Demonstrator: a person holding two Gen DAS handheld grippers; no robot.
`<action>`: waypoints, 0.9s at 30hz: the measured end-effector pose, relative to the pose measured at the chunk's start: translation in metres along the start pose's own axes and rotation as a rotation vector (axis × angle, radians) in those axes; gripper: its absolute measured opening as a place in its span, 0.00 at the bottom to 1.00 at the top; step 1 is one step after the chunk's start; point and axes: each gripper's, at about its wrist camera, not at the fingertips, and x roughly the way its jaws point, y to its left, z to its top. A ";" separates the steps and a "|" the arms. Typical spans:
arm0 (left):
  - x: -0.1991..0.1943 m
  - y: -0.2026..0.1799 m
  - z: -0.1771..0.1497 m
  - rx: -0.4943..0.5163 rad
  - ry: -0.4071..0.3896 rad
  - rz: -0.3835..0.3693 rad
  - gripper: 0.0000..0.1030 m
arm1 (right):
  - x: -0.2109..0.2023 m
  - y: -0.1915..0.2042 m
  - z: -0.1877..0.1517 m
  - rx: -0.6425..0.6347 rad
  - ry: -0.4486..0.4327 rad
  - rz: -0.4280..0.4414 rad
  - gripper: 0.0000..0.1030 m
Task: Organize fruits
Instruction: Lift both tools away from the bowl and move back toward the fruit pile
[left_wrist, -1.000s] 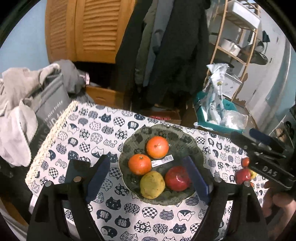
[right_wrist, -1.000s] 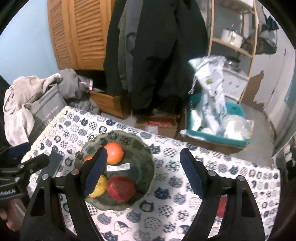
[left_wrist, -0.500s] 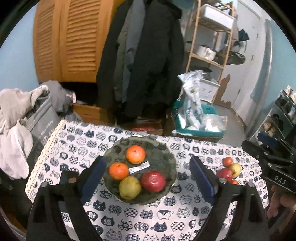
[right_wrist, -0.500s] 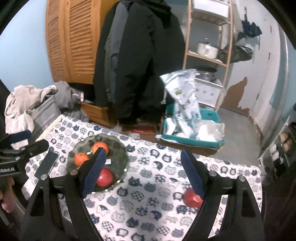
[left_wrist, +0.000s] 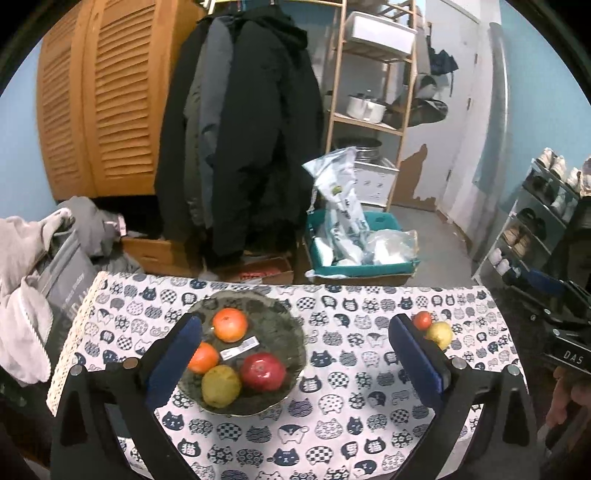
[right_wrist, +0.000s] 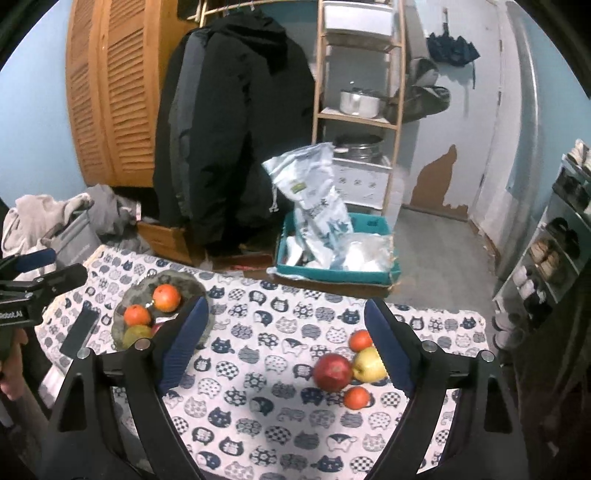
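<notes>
Both tongs hang released above a cat-print tabletop (right_wrist: 258, 369), fruit split between a plate and a loose cluster.

The left tongs (left_wrist: 295, 363) and right tongs (right_wrist: 284, 343) are spread wide, holding nothing. The dark plate (left_wrist: 284, 325) near the left end carries two oranges (left_wrist: 229, 325), a yellow pear (left_wrist: 221, 386), a red apple (left_wrist: 263, 371) and a white label (left_wrist: 240, 348). Well apart, near the right end, a second red apple (right_wrist: 332, 372) touches a yellow apple (right_wrist: 367, 365), with small oranges (right_wrist: 357, 398) just beside them. A black phone (right_wrist: 78, 330) lies left of the plate. Beyond the tabletop stand hanging coats (left_wrist: 240, 140), a teal bin (left_wrist: 362, 267) and a wooden shelf (right_wrist: 356, 74).
</notes>
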 end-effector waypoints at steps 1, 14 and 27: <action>0.000 -0.003 0.001 0.003 -0.001 -0.004 0.99 | -0.001 -0.003 -0.001 0.004 -0.001 -0.003 0.84; 0.024 -0.066 0.003 0.093 0.050 -0.066 0.99 | -0.005 -0.068 -0.028 0.092 0.023 -0.089 0.84; 0.058 -0.108 -0.002 0.154 0.105 -0.089 0.99 | 0.010 -0.111 -0.050 0.158 0.074 -0.126 0.84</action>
